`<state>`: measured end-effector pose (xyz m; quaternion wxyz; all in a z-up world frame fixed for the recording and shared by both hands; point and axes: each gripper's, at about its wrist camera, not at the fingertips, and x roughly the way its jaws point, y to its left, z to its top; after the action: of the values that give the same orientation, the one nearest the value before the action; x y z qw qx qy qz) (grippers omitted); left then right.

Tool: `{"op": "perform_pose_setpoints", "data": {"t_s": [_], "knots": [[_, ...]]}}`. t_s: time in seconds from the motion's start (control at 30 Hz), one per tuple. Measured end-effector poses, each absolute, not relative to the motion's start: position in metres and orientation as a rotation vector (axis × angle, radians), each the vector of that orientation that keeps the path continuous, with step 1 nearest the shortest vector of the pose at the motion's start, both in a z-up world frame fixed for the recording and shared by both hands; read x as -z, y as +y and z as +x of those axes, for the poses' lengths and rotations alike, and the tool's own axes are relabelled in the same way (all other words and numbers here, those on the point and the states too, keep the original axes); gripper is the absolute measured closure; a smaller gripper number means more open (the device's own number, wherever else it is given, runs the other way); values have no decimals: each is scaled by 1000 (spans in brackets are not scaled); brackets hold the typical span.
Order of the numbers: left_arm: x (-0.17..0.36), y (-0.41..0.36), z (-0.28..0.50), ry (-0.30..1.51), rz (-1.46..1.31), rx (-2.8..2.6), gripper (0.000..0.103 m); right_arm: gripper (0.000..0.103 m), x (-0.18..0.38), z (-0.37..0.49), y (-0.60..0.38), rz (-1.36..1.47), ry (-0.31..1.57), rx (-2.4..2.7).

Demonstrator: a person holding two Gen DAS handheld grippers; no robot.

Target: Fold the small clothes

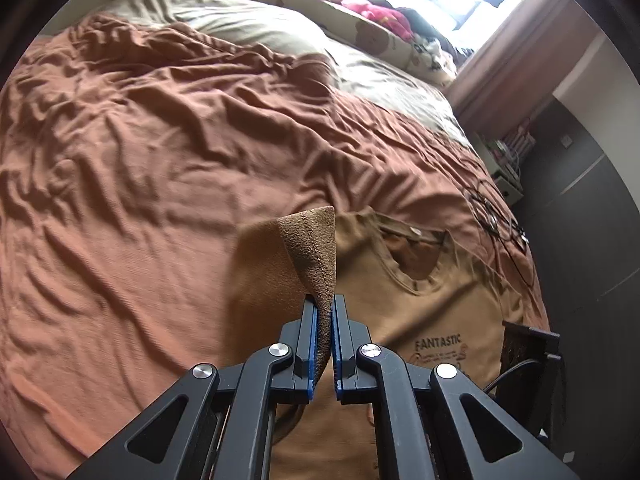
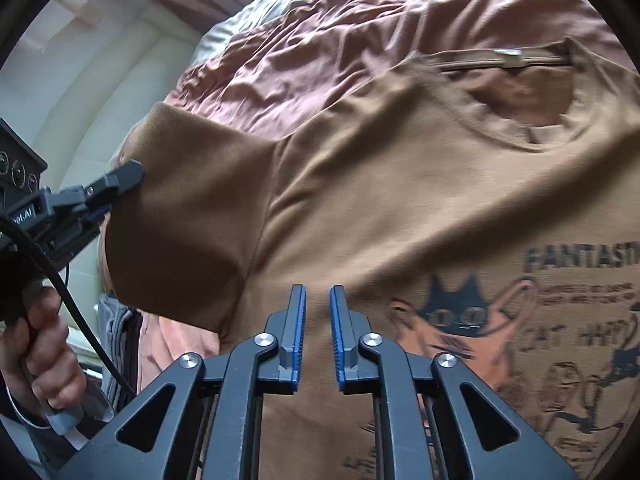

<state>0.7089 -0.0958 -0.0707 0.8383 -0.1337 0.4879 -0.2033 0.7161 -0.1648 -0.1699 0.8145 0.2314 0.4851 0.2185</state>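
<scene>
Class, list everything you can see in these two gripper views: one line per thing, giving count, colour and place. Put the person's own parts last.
T-shirt: one, tan with a cat print, flat on the bed, one sleeve lifted.
Bedspread: one, rust orange, wrinkled, covering the bed.
Pillows: beige, at the head of the bed; count unclear.
Soft toys: several, mixed colours, by the window.
Cable: one, black, on the bed's right edge.
Left gripper: one, black with blue pads, shut on the sleeve.
Right gripper: one, black with blue pads, open above the shirt.
Hand: one, holding the left gripper's handle.
</scene>
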Motion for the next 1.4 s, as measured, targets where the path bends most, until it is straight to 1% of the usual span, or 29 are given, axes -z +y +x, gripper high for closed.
{"op": "perform_pose_setpoints", "data": {"t_s": [0.03, 0.07, 0.1, 0.13, 0.17, 0.2, 0.27, 0.47, 0.83, 0.87, 0.9, 0.97, 1.07, 1.13, 1.17, 1.2, 1.23, 1.27, 1.3, 1.33, 1.4], "knots": [[71, -105, 708, 1041, -270, 443, 96, 84, 169, 714, -170, 497, 1031, -464], [71, -110, 708, 1047, -261, 448, 95, 73, 168, 711, -176, 501, 1026, -464], [72, -117, 708, 1058, -249, 453, 88, 58, 166, 709, -180, 505, 1021, -461], [71, -119, 707, 1062, -249, 463, 84, 51, 166, 708, -183, 513, 1015, -458], [71, -120, 706, 1062, -253, 470, 74, 44, 165, 706, -185, 519, 1007, -455], [69, -120, 704, 1056, -256, 471, 65, 43, 165, 704, -189, 523, 1002, -453], [67, -117, 701, 1036, -250, 462, 58, 43, 166, 702, -193, 530, 1002, -457], [79, -96, 700, 1048, -234, 397, 58, 43, 170, 705, -197, 527, 1008, -444], [139, -53, 682, 1142, -244, 311, 58, 44, 185, 734, -185, 531, 1000, -433], [143, -51, 680, 1148, -247, 309, 58, 44, 186, 736, -183, 529, 997, -433], [149, -47, 678, 1158, -252, 307, 58, 48, 186, 738, -182, 523, 996, -429], [157, -45, 674, 1171, -258, 304, 58, 50, 189, 742, -180, 518, 1003, -427], [167, -43, 667, 1184, -260, 304, 58, 50, 193, 748, -175, 512, 1018, -421], [173, -41, 662, 1194, -264, 307, 58, 56, 197, 751, -173, 505, 1035, -408], [175, -40, 659, 1199, -270, 313, 58, 62, 200, 753, -172, 506, 1045, -402], [177, -40, 657, 1203, -274, 317, 58, 71, 200, 754, -172, 509, 1047, -401], [180, -40, 652, 1211, -271, 319, 58, 78, 200, 756, -171, 511, 1047, -404], [181, -40, 650, 1214, -269, 322, 58, 89, 201, 758, -169, 508, 1055, -413], [182, -40, 647, 1218, -267, 327, 58, 93, 203, 760, -166, 503, 1069, -424], [183, -41, 643, 1222, -265, 335, 58, 94, 204, 761, -165, 501, 1074, -425], [185, -41, 638, 1228, -257, 342, 59, 101, 203, 761, -165, 492, 1070, -419]]}}
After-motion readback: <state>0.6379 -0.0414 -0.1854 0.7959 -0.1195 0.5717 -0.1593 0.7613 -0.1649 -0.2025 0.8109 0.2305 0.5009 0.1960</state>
